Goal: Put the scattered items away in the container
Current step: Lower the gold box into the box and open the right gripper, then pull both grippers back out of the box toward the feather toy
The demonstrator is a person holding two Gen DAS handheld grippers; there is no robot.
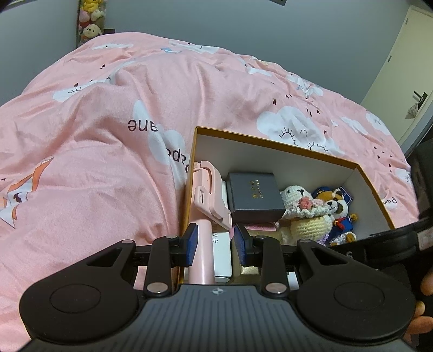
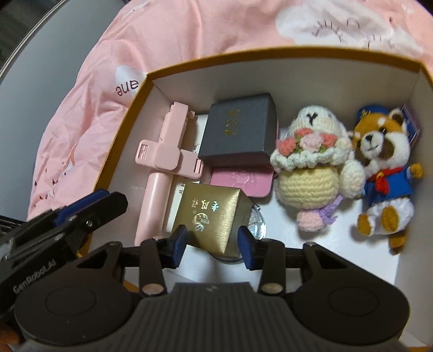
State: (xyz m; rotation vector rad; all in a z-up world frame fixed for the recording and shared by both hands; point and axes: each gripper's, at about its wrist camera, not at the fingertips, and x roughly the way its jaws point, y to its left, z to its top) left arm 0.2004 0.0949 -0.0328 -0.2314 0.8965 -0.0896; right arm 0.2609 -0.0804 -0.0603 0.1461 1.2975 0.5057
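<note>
An orange box with white inside [image 1: 273,151] [image 2: 270,65] sits on the pink bed. In it lie a pink selfie stick [image 1: 208,195] [image 2: 162,151], a dark grey box [image 1: 253,195] [image 2: 238,130], a pink case [image 2: 240,178], a crochet doll [image 1: 303,214] [image 2: 311,168] and a red panda plush [image 1: 339,211] [image 2: 384,168]. My left gripper [image 1: 216,245] is open around the selfie stick's handle; its left pad touches the handle. My right gripper [image 2: 212,245] holds a gold box [image 2: 213,216] between its pads, low inside the container.
A pink duvet with cloud prints [image 1: 135,121] covers the bed around the box. Plush toys [image 1: 90,19] hang on the far wall. A door [image 1: 400,67] stands at the right. The left gripper's fingers [image 2: 81,211] show at the box's left rim in the right wrist view.
</note>
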